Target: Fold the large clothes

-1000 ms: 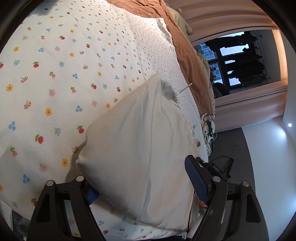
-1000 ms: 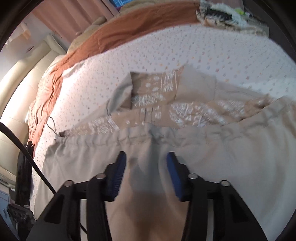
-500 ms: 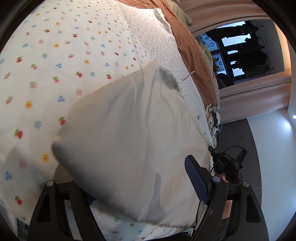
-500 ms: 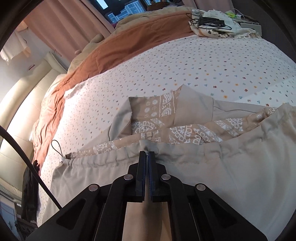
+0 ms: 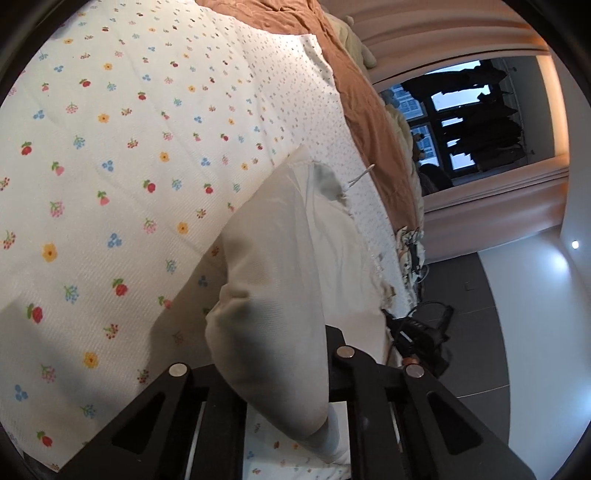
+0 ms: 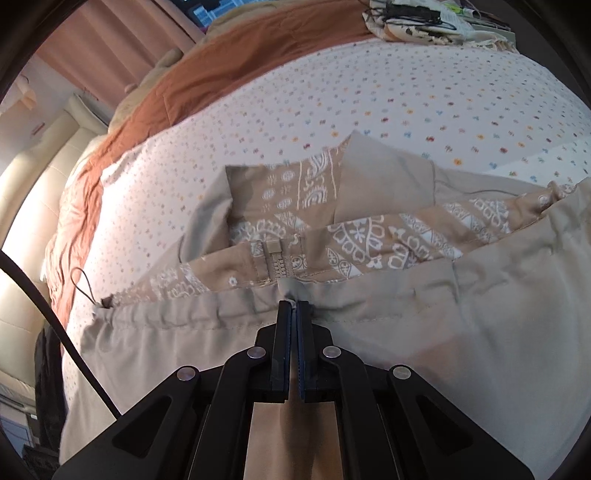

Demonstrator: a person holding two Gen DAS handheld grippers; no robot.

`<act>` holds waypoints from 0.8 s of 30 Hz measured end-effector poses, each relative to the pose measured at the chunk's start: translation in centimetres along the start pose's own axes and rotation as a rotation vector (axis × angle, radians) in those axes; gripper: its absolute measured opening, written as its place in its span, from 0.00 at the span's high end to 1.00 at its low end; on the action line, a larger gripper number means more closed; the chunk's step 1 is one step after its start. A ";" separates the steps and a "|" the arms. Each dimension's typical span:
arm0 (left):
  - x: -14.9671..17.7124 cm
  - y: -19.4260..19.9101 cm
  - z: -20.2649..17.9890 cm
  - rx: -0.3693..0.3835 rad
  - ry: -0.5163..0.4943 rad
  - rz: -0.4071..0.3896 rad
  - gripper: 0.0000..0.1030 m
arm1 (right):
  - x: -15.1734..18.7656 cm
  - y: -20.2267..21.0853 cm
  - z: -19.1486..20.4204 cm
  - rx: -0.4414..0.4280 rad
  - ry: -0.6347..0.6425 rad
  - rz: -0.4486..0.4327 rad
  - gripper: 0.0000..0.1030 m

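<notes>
A beige jacket (image 6: 461, 332) with a paisley lining (image 6: 369, 243) and a zipper (image 6: 275, 264) lies on the floral bed sheet (image 6: 369, 99). My right gripper (image 6: 293, 308) is shut on its drawstring hem at the middle. In the left wrist view the same jacket (image 5: 295, 258) looks pale, and a bunched fold of it runs between the jaws of my left gripper (image 5: 284, 373), which is shut on it. Its fingertips are hidden by the cloth.
A brown blanket (image 6: 221, 70) lies along the far side of the bed. A patterned cloth with cables (image 6: 424, 18) sits at the far corner. A dark window (image 5: 461, 122) and grey floor (image 5: 480, 325) lie beyond the bed edge.
My right gripper closed on the jacket hem and stays shut. My left gripper closed on the jacket edge, bunching the cloth between its jaws.
</notes>
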State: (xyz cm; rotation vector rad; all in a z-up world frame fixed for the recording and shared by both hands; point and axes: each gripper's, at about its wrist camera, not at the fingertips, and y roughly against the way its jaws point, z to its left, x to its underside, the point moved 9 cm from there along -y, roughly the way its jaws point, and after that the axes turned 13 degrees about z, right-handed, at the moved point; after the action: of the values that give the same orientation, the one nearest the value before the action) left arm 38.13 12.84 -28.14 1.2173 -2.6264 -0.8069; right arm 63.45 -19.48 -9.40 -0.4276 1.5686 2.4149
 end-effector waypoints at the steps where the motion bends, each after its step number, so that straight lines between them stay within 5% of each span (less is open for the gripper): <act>1: 0.0 0.1 -0.1 0.013 0.004 -0.002 0.89 | -0.1 0.0 0.0 0.002 -0.004 0.004 1.00; 7: 0.4 0.8 -0.2 0.065 0.026 -0.010 0.89 | 0.3 0.7 -0.8 -0.121 -0.075 0.070 0.98; 8: 0.5 0.9 -0.3 0.072 0.026 -0.012 0.89 | 0.4 1.0 -1.2 -0.142 -0.090 0.071 0.90; 10: 0.6 1.1 -0.7 0.093 0.029 -0.012 0.89 | 0.7 2.3 -1.8 -0.179 -0.113 0.035 0.56; 11: 0.6 1.1 -1.0 0.106 0.031 -0.010 0.89 | 0.9 2.9 -2.0 -0.191 -0.118 0.010 0.30; 12: 0.5 1.2 -1.3 0.117 0.030 -0.009 0.89 | 1.2 3.4 -1.9 -0.198 -0.115 -0.009 0.27; 20: -0.1 1.5 -5.8 0.179 -0.025 0.002 0.89 | 4.7 7.0 -0.4 -0.169 -0.003 -0.078 0.27; 24: -0.8 1.6 -7.9 0.200 -0.053 0.013 0.89 | 8.4 8.2 -0.6 -0.193 0.008 -0.068 0.57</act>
State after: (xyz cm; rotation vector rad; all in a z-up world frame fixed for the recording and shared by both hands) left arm 40.21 10.99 -20.59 1.2389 -2.8111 -0.5933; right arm 52.88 -23.04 -5.74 -0.5171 1.3064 2.5240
